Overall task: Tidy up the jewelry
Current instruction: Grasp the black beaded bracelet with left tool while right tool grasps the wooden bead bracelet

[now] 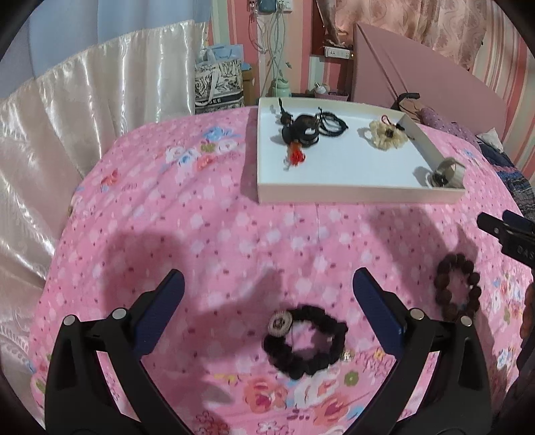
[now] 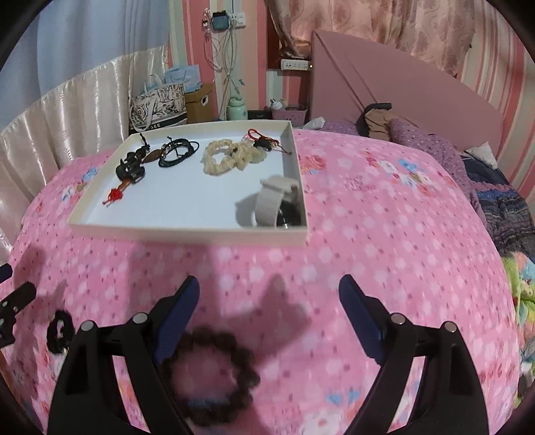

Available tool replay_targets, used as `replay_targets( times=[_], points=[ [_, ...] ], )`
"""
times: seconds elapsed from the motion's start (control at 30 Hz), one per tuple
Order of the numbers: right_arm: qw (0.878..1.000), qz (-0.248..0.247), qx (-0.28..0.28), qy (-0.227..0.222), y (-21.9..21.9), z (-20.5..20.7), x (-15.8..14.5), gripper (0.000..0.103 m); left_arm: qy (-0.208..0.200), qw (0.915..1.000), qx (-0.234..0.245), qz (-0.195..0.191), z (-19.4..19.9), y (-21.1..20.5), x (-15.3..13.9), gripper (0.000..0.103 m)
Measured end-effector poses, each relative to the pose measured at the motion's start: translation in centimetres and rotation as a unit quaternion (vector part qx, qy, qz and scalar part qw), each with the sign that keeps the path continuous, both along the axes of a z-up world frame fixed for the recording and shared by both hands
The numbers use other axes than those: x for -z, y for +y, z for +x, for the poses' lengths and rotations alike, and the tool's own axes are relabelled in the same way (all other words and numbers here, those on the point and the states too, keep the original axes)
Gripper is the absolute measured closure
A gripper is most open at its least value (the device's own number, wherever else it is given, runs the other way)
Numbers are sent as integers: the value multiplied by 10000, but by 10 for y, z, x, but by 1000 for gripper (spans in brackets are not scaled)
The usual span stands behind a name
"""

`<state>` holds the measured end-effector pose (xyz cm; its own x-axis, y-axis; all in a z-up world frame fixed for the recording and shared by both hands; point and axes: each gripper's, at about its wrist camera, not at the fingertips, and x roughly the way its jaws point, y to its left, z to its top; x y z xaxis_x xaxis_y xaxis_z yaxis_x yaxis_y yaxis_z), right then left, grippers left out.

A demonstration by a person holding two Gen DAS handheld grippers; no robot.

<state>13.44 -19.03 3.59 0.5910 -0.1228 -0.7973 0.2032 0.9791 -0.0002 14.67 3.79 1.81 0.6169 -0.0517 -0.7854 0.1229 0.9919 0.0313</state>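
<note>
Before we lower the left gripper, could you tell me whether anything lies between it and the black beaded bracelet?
Nothing visible does: the left gripper is open above the black beaded bracelet, with only pink bedspread around it.

A bed covered by a pink floral bedspread fills the near scene. On the left hangs a shiny cream satin curtain, with pale blue fabric above it. The far wall carries pink and white stripes, with a power strip and dangling cables. A pink padded headboard stands far right, beneath a floral pink curtain
</note>
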Motion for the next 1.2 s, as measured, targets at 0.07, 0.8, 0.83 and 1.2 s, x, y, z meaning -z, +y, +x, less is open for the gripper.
replay_targets(
  times=[0.07, 0.8, 0.83, 1.2],
  points=[
    [9999, -113, 17, -37, 4, -14, 1, 18, 41, 10000, 1, -17, -6, 4, 7, 3],
    [9990, -323, 76, 310, 19, -44, 60, 18, 463, 9988, 22, -170, -16, 11, 59, 33],
    [9992, -274, 72, 283, 18, -45, 61, 18, 449, 9988, 16, -186, -17, 12, 59, 35],
    [9999, -12, -133, 89, 28, -49, 61, 53, 315, 9994, 83, -130, -26, 7, 58, 71]
  ],
)
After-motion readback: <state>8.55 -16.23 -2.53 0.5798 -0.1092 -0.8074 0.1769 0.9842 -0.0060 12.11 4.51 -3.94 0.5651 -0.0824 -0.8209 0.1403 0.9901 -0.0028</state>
